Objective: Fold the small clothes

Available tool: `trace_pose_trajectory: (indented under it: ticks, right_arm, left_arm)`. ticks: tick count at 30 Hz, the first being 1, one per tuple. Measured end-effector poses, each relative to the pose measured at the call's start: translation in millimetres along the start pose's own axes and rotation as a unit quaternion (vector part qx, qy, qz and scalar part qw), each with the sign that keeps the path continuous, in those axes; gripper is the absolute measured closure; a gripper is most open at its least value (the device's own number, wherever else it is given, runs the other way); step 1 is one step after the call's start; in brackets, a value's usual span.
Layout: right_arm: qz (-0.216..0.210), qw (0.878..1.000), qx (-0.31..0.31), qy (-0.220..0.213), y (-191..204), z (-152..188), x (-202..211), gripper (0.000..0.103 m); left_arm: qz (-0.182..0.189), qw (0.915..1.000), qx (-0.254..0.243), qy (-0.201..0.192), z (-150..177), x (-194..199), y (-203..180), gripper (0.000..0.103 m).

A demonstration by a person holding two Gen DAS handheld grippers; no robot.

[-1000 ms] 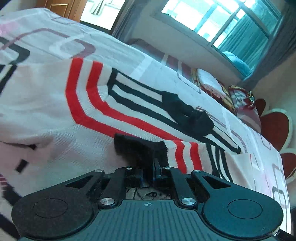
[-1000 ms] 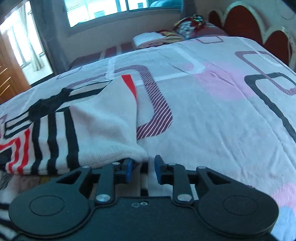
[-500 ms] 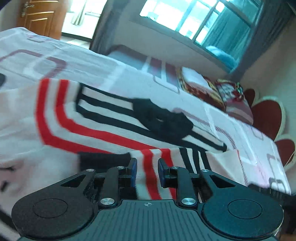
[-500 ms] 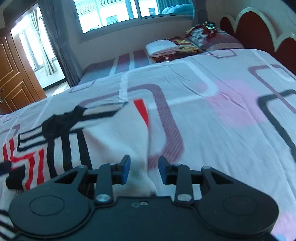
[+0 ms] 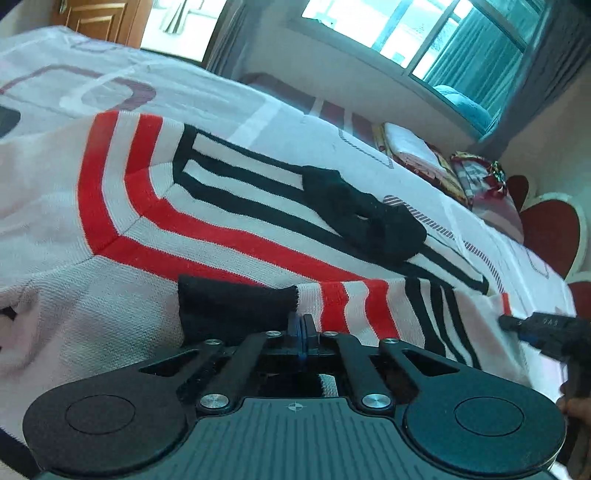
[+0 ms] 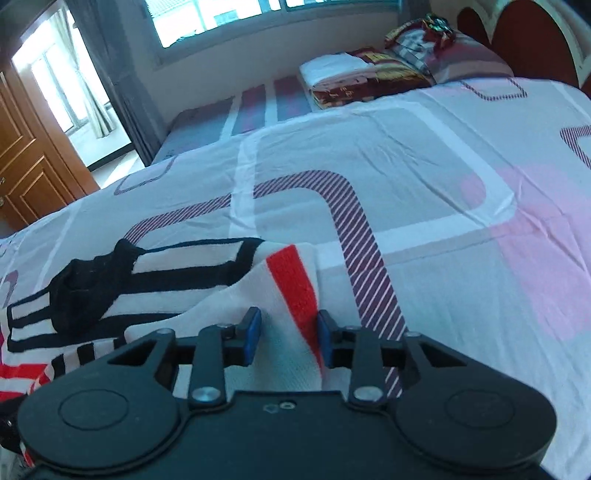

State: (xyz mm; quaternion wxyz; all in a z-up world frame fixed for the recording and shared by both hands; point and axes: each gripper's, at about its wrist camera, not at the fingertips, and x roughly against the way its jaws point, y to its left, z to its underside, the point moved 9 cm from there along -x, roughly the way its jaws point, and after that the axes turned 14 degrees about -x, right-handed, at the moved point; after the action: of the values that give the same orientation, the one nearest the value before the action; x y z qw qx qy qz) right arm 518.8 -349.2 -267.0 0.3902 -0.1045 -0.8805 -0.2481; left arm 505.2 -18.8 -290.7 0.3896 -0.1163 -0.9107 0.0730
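Across the bed (image 6: 443,166), spread out flat: white knit sweater (image 5: 221,229) with red and black stripes, black collar (image 5: 365,218) bunched up around the middle. Looking through the left view, left gripper (image 5: 301,325) down at the near sleeve, right where the black cuff (image 5: 236,306) meets the red stripes. Fingers there pressed fully together after just closing, pinching what looks like the sleeve edge, with a bit of white knit showing under the mechanism too. Over on the other side, right gripper (image 6: 286,332) sitting at the folded-over sleeve with the single red stripe. Fingers still apart, though just been narrowing, with the white-and-red fabric running between them; doesn't look clamped, more like straddling it, one pad about touching the red stripe. Also peeking into the left view at the far right edge, near the sweater's other side. Way at the back by the red headboard (image 6: 535,37): pile of folded bedding (image 6: 369,74), well clear of the sweater. Bright window (image 6: 221,14) behind, wooden door (image 6: 22,166) off to the side.
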Motion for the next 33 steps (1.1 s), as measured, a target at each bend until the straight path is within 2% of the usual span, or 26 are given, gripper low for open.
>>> trace_pose_trajectory:
  ticks: [2,3,4,5,6,7,8,9,12,15,17,19,20,22,24,26,27,28,29,31,33]
  right_arm:
    - [0.007,1.000,-0.003,-0.013,-5,-4,3,0.088]
    - [0.016,1.000,0.001,-0.027,-8,-7,5,0.095]
    - [0.044,0.998,0.018,-0.045,-12,-9,4,0.096]
    - [0.069,0.997,0.021,-0.039,-22,-9,-5,0.099]
    - [0.062,0.997,0.016,-0.040,-25,-9,-6,0.100]
    - [0.060,0.997,0.015,-0.036,-25,-10,-2,0.096]
    - [0.053,0.998,0.013,-0.039,-24,-10,3,0.084]
    - [0.045,0.998,0.012,-0.048,-21,-11,11,0.079]
    - [0.013,0.997,0.023,-0.068,-2,-11,35,0.077]
    - [-0.016,0.997,0.049,-0.051,28,3,37,0.077]
    - [-0.027,0.996,0.074,-0.035,46,20,30,0.078]
    - [-0.027,0.995,0.091,-0.020,57,31,21,0.078]
    - [-0.024,0.994,0.102,-0.013,60,37,15,0.081]
    - [0.010,0.991,0.129,-0.022,54,37,6,0.093]
    - [0.006,0.994,0.105,-0.028,46,29,4,0.098]
    - [0.036,0.993,0.108,-0.036,44,25,4,0.097]
    - [0.042,0.992,0.116,-0.036,45,28,6,0.091]
    - [0.038,0.992,0.115,-0.033,48,31,11,0.088]
    - [0.023,0.993,0.112,-0.030,52,35,17,0.080]
    - [-0.012,0.993,0.116,-0.021,61,50,33,0.080]
    - [-0.022,0.990,0.138,-0.012,73,71,40,0.081]
  left_arm:
    - [-0.009,0.9998,-0.015,-0.007,3,2,-1,0.099]
    - [-0.012,0.9996,-0.022,-0.010,3,3,-2,0.099]
    - [-0.015,0.9995,-0.025,-0.010,2,3,-1,0.099]
    - [-0.019,0.9994,-0.028,-0.007,1,5,-1,0.099]
    - [-0.026,0.9991,-0.033,-0.006,-1,9,-2,0.099]
    - [-0.033,0.9987,-0.038,-0.008,-3,15,-4,0.099]
    - [-0.038,0.9984,-0.039,-0.016,-5,20,-6,0.099]
    - [-0.035,0.9981,-0.042,-0.027,-9,26,-11,0.099]
    - [-0.011,0.9978,-0.059,-0.029,-19,25,-31,0.099]
    - [0.002,0.9971,-0.072,-0.021,-26,12,-46,0.099]
    - [-0.007,0.9965,-0.082,-0.013,-27,1,-48,0.099]
    - [-0.021,0.9970,-0.073,0.013,-19,-13,-32,0.099]
    - [-0.012,0.9982,-0.059,0.000,-17,-11,-24,0.099]
    - [-0.005,0.9986,-0.053,-0.004,-13,-3,-14,0.099]
    - [-0.006,0.9990,-0.043,-0.004,-8,4,-9,0.099]
    - [-0.008,0.9992,-0.040,0.002,-5,9,-7,0.099]
    - [-0.006,0.9993,-0.036,0.004,-5,12,-6,0.099]
    - [-0.007,0.9993,-0.035,0.006,-4,15,-6,0.099]
    - [-0.010,0.9991,-0.040,0.007,-3,22,-6,0.099]
    - [-0.023,0.9986,-0.047,0.010,-3,25,-7,0.099]
    - [-0.023,0.9986,-0.044,0.018,1,25,-5,0.098]
